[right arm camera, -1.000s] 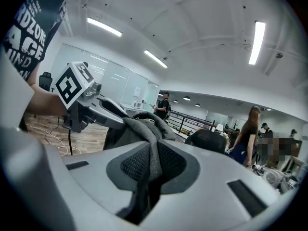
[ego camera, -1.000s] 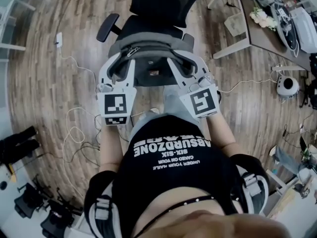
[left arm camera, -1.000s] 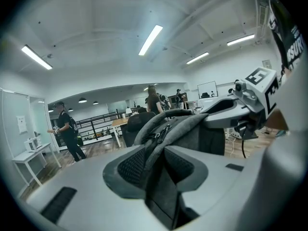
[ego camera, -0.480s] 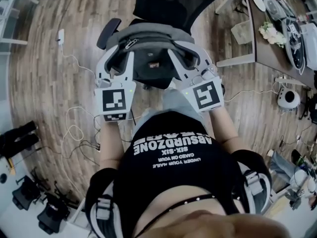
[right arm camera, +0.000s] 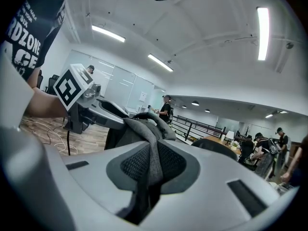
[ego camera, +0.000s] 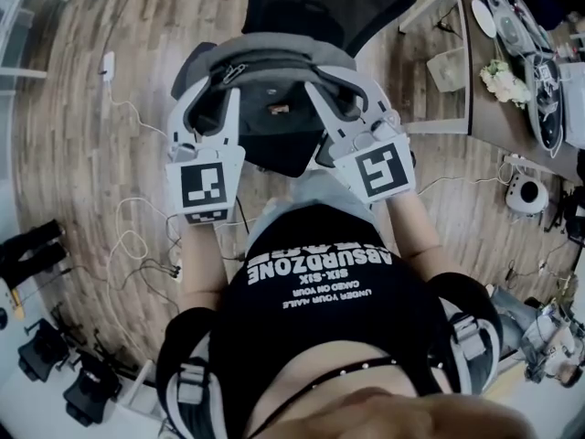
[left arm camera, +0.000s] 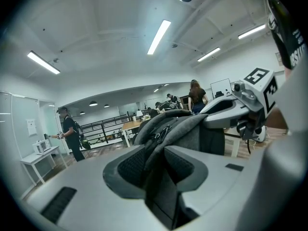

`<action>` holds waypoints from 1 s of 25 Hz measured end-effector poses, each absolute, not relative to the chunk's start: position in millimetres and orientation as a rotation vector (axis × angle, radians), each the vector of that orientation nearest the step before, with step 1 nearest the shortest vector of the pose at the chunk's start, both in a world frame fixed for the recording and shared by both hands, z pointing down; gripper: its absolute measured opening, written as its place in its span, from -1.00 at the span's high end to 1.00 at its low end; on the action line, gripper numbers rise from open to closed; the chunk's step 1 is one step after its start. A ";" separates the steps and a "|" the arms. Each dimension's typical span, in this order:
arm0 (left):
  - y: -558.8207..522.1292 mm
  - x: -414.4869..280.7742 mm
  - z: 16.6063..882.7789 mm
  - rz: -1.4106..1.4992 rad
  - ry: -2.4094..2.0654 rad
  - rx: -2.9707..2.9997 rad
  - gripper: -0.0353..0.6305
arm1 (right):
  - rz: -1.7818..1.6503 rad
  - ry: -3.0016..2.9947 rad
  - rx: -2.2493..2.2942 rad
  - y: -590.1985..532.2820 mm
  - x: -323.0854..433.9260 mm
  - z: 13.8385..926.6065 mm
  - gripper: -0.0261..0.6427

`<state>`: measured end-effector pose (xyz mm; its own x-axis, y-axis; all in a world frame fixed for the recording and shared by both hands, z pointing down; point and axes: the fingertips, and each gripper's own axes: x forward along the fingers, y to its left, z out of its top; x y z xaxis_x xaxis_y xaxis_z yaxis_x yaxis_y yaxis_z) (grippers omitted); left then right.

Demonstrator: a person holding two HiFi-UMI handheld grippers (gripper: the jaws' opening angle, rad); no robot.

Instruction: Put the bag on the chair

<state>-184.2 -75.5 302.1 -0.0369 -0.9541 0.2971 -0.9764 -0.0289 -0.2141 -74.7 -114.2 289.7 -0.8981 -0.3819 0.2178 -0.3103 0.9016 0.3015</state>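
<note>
**Wood-floored office: bag poised over the chair**

Wooden floor [ego camera: 82,117] surrounds a black office chair [ego camera: 320,3] at the upper centre of the head view. The bag [ego camera: 274,60] hangs just in front of its backrest. The left claw [left arm camera: 156,158] pinches a thick fold and the right claw [right arm camera: 150,162] a thinner one. The carry looks nearly done. Next it must be lowered level onto the seat, then both claws released. Soft grey fabric sags, zip pull on top.

I see a wood-plank floor [ego camera: 73,135] with white cables [ego camera: 128,245] trailing over it, and a desk [ego camera: 489,117] at the right. Light strips [left arm camera: 159,36] cross the white ceiling [left arm camera: 106,28]. Farther off stand a white table [left arm camera: 41,159], a black railing [left arm camera: 103,126] and glass partitions [right arm camera: 127,93].
</note>
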 end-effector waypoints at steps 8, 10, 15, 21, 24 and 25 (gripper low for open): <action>-118.2 -187.8 305.3 0.571 -2.173 2.108 0.49 | -0.389 -2.805 0.476 -160.6 -79.7 292.6 0.75; -128.4 -186.3 306.5 0.575 -2.175 2.105 0.49 | -0.385 -2.807 0.473 -171.3 -78.4 294.5 0.74; -150.6 -185.5 312.7 0.585 -2.167 2.099 0.49 | -0.384 -2.805 0.474 -193.3 -77.4 301.8 0.74; -164.4 -182.8 320.1 0.583 -2.167 2.100 0.49 | -0.391 -2.823 0.442 -206.5 -74.7 308.7 0.74; -173.2 -179.1 324.0 0.582 -2.166 2.103 0.49 | -0.400 -2.823 0.438 -215.1 -70.9 313.0 0.74; -176.5 -178.0 325.8 0.584 -2.164 2.103 0.49 | -0.399 -2.821 0.438 -218.2 -69.8 314.7 0.74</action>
<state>-178.0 -176.5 325.8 -0.0623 -0.9495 0.3074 -0.9753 -0.0074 -0.2206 -69.8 -218.2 314.7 -0.9213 -0.3278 0.2092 -0.2569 0.9169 0.3053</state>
